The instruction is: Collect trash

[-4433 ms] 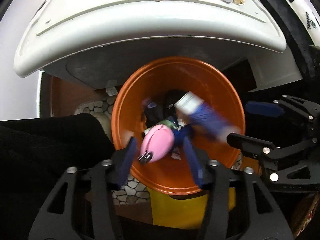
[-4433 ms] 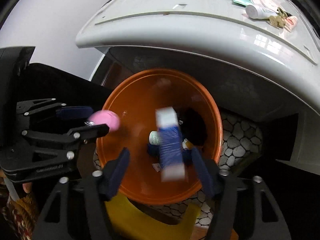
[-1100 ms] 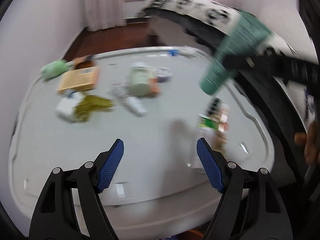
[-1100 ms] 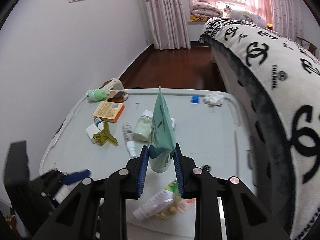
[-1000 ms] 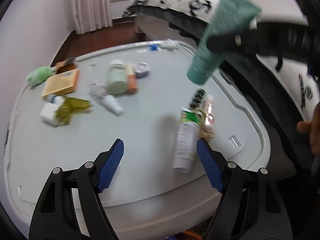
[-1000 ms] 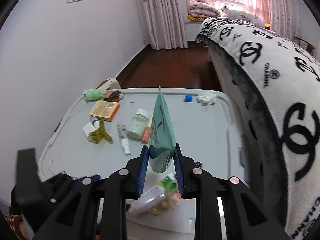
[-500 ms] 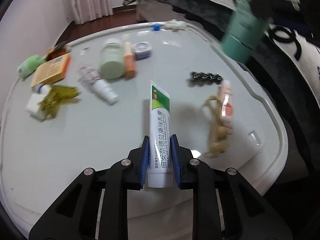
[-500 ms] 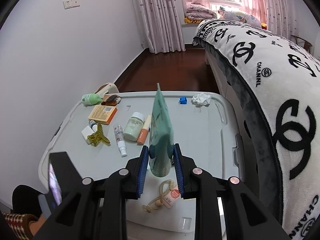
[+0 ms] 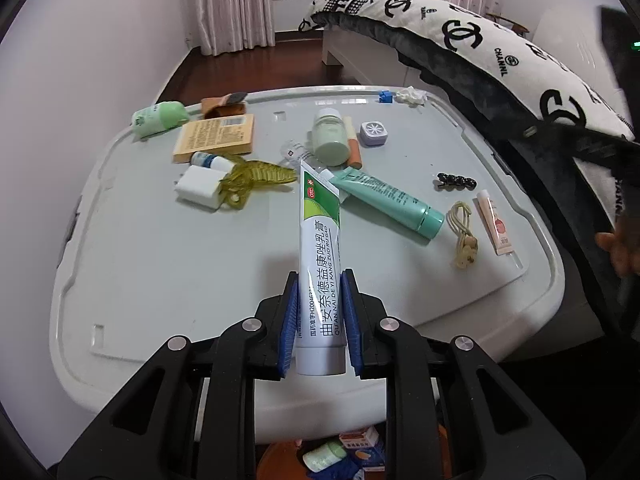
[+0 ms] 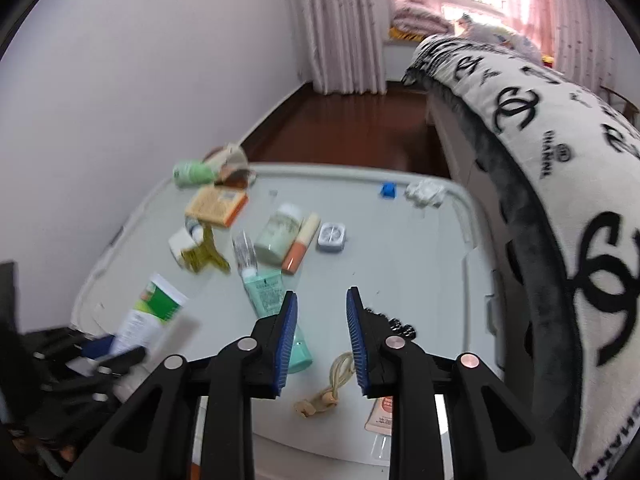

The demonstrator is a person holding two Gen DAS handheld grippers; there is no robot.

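Observation:
My left gripper [image 9: 320, 276] is shut on the lower end of a white and green ointment tube [image 9: 318, 232], which slants up and away over the white lid [image 9: 160, 260]. In the right wrist view this tube [image 10: 150, 312] and the left gripper [image 10: 88, 360] show blurred at the lower left. A teal tube [image 9: 384, 198] lies flat on the lid. My right gripper [image 10: 322, 294] hovers over it with its jaws opening and nothing between them; the teal tube [image 10: 266, 296] lies below its left finger.
The lid [image 10: 420, 264] also holds a pale green bottle [image 9: 330, 142], a yellow claw clip [image 9: 256, 178], an orange box [image 9: 216, 138], a black hair clip [image 9: 456, 181], a beige hair tie [image 9: 464, 236] and a pink tube [image 9: 494, 224]. A bed with a logo blanket [image 9: 500, 52] runs along the right. An orange bin [image 9: 280, 456] with trash sits below the lid's near edge.
The right gripper's jaws have parted and the teal tube has left them; it now lies on the lid. The left gripper closed on the white and green tube and drew back with it.

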